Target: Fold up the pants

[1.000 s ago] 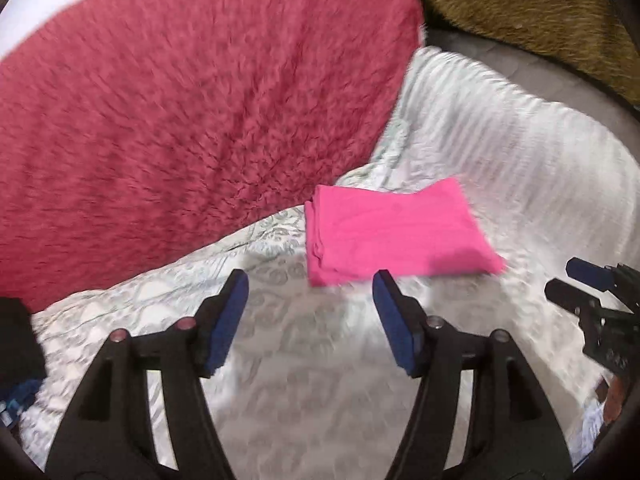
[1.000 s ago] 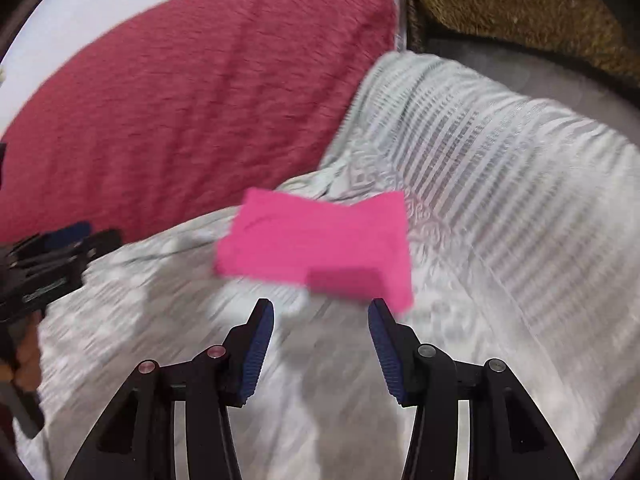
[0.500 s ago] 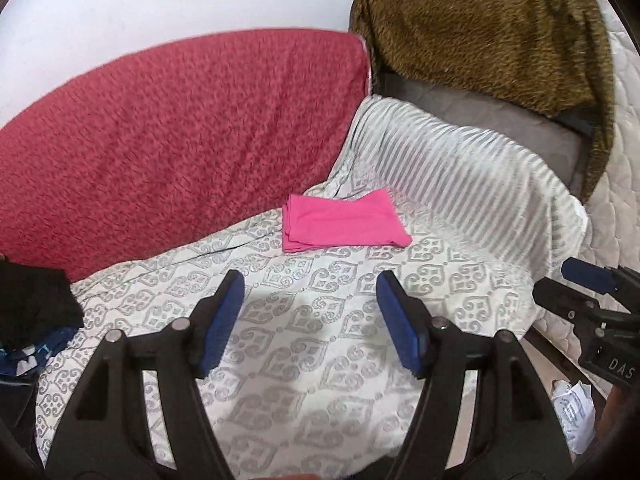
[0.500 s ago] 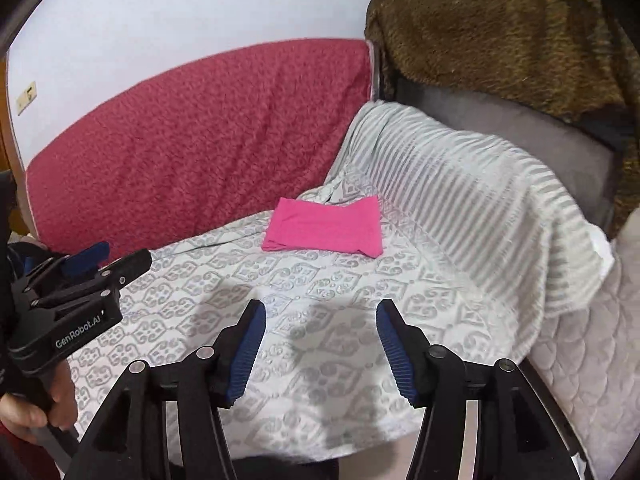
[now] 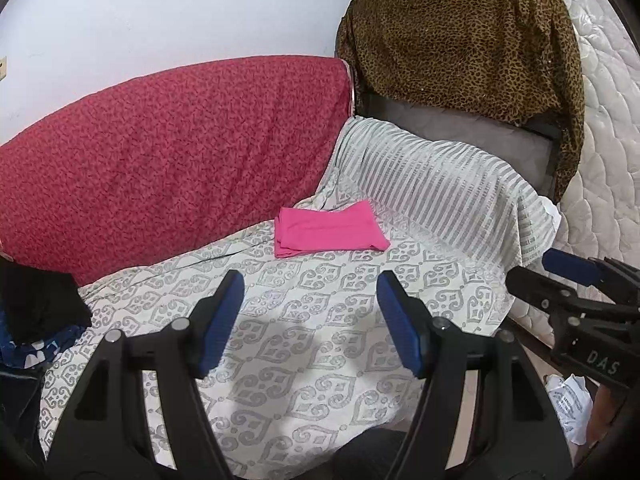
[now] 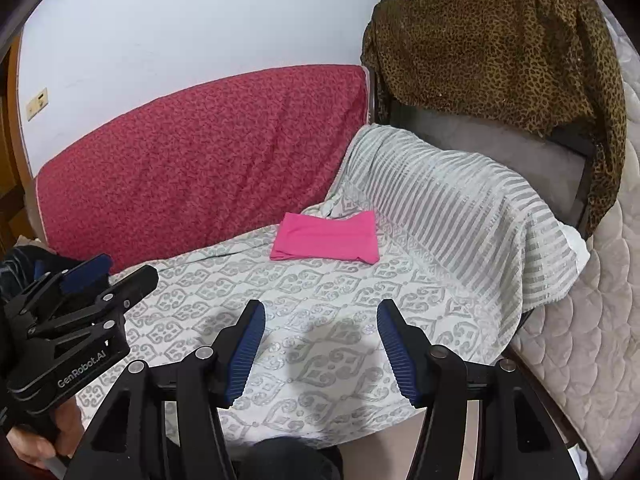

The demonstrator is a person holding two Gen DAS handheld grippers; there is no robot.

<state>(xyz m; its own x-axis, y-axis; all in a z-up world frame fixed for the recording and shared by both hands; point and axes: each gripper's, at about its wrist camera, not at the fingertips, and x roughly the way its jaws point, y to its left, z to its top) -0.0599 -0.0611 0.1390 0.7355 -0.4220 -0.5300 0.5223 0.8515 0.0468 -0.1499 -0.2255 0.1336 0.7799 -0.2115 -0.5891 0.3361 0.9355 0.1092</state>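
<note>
Two claws: both mine, both empty.
Left claw (image 5: 310,312): gaping wide above the patterned bedspread (image 5: 320,352).
Pants (image 5: 328,232): pink, lying folded flat near the red cushion (image 5: 172,152), well apart from me.
Right claw (image 6: 320,340): spread wide too.
Doing it well: I judge the fold finished; I leave it undisturbed.

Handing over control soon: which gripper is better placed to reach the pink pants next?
Neither clearly. The folded pink pants lie ahead of both, far from each. Left gripper and right gripper have open, empty jaws; the pants sit about centred in both views.
</note>
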